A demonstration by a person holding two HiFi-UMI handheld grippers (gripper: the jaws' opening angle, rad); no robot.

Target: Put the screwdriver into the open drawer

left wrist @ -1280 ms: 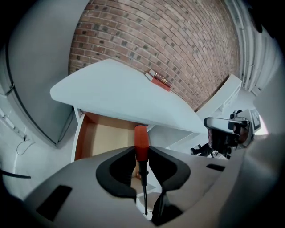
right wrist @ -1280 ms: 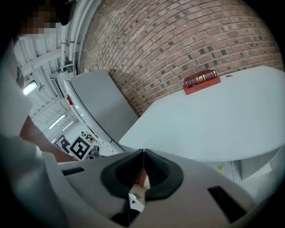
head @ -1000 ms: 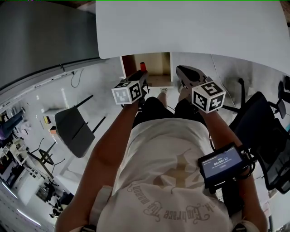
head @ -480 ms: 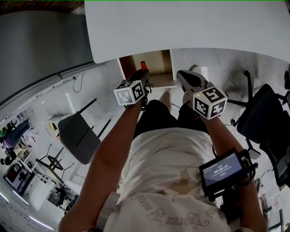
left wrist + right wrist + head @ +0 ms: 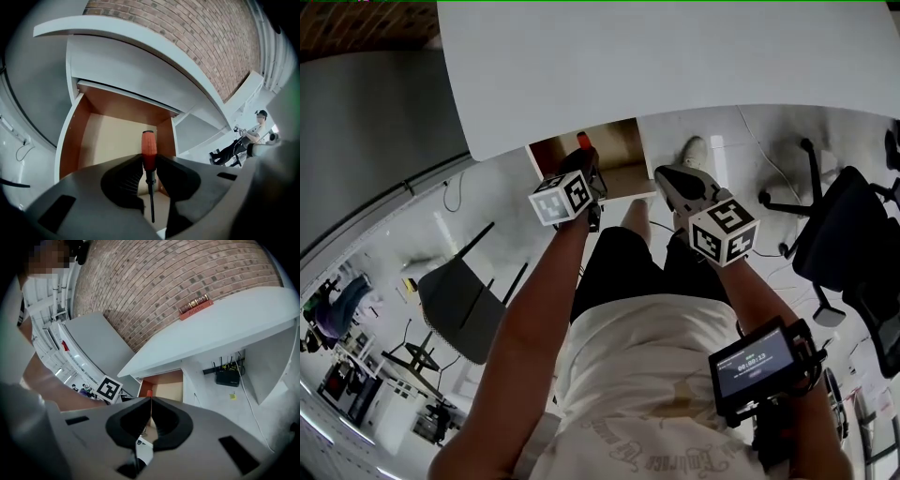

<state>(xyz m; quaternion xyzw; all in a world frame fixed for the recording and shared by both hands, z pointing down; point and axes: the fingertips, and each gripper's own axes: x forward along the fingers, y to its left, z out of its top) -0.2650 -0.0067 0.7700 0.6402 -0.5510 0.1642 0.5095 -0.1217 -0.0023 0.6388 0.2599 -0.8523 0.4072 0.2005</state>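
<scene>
The screwdriver (image 5: 148, 151) has an orange-red handle and a thin dark shaft. My left gripper (image 5: 149, 160) is shut on its handle, shaft pointing back at the camera. The open drawer (image 5: 105, 138), wood-brown inside, lies just past the handle, under the white desk (image 5: 140, 37). In the head view the left gripper (image 5: 586, 161) holds the screwdriver (image 5: 583, 141) over the drawer's (image 5: 617, 150) front. My right gripper (image 5: 667, 175) hangs to the right of the drawer, jaws together and holding nothing. In its own view the right gripper (image 5: 150, 402) points at the drawer (image 5: 169, 387).
A brick wall (image 5: 154, 282) backs the desk, and a red book (image 5: 194, 306) lies on top. A black router (image 5: 228, 377) and cables hang under the desk at right. A dark chair (image 5: 464, 291) stands left, an office chair (image 5: 848, 239) right. The person's legs (image 5: 623, 253) are below the grippers.
Both grippers have sunk toward the drawer, and the desk edge now sits farther up and left in the head view. The left gripper's hold on the screwdriver is unchanged.
</scene>
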